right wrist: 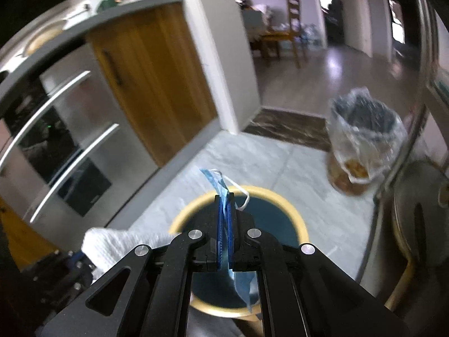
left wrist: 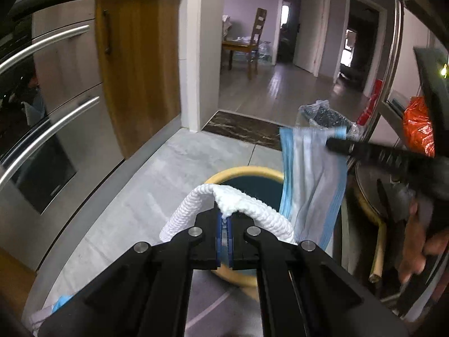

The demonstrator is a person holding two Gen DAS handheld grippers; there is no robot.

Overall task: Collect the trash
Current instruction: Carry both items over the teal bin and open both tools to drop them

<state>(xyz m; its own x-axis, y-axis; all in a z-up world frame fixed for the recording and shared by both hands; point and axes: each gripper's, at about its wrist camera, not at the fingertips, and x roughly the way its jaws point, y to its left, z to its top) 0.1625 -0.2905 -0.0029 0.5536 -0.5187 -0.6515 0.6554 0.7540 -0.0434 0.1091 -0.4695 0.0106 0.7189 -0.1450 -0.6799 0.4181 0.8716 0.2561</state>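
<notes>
My left gripper (left wrist: 224,219) is shut on a crumpled white paper towel (left wrist: 247,205), held above a round stool with a dark seat and yellow rim (left wrist: 241,172). My right gripper (right wrist: 224,199) is shut on a blue face mask (right wrist: 216,181), which hangs down between the fingers. In the left wrist view the mask (left wrist: 311,177) dangles from the right gripper (left wrist: 334,141) at the right. The paper towel shows in the right wrist view (right wrist: 118,243) at lower left. A bin lined with a clear plastic bag (right wrist: 362,129) stands on the floor at the right, past the stool (right wrist: 283,199).
A steel oven front with bar handles (left wrist: 50,129) and a wooden cabinet door (left wrist: 137,64) line the left. A second stool (right wrist: 415,224) stands at the right. A dark doormat (left wrist: 244,129) lies at the doorway to a room with a wooden chair (left wrist: 252,42). An orange bag (left wrist: 418,126) hangs right.
</notes>
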